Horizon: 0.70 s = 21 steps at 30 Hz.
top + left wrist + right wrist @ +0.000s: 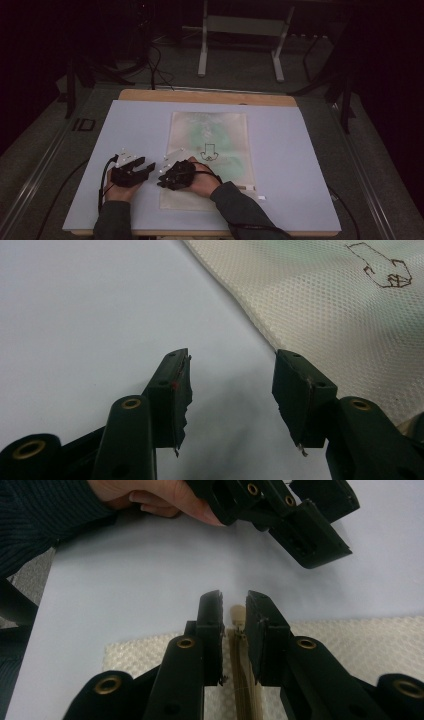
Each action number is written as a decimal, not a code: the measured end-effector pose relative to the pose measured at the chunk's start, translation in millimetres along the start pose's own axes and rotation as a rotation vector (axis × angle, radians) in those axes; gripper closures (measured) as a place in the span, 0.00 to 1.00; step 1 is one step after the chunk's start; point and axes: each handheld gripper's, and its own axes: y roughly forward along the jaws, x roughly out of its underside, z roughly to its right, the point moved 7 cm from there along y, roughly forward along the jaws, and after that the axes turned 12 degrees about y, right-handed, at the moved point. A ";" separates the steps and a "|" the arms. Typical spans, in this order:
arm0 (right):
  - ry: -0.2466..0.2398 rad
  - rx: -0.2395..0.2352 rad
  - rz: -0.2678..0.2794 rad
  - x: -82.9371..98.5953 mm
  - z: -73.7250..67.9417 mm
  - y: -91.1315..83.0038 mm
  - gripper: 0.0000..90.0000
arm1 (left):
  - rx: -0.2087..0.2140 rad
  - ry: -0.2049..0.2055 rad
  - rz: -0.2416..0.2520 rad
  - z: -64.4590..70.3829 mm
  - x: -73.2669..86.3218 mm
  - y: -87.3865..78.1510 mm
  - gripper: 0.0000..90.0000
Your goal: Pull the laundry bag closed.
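Observation:
A cream mesh zipper bag (210,132) with a black drawing (207,152) lies flat on the pale mat (295,150). My right gripper (162,180) sits at the bag's near left corner. In the right gripper view its jaws (234,607) stand narrowly apart on either side of the beige zipper pull (237,614), with the zipper (245,680) running between them. My left gripper (146,165) rests open on the mat just left of the bag. Nothing lies between its jaws (230,372), and the bag's edge (340,305) is to their right.
The wooden table edge (210,96) shows behind the mat. A grey metal stand (245,30) is on the floor beyond. Cables (102,180) trail from the grippers. In the right gripper view a hand (160,497) holds the left gripper (345,527).

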 end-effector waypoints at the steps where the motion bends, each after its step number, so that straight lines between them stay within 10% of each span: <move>1: 0.003 -0.001 -0.003 -0.3 0.4 1.2 0.86 | 0.000 0.000 0.000 0.0 0.0 0.0 0.54; 21: 0.021 0.013 -0.059 -1.5 5.0 22.3 0.86 | 0.005 -0.009 0.006 -0.4 -0.2 -0.4 0.54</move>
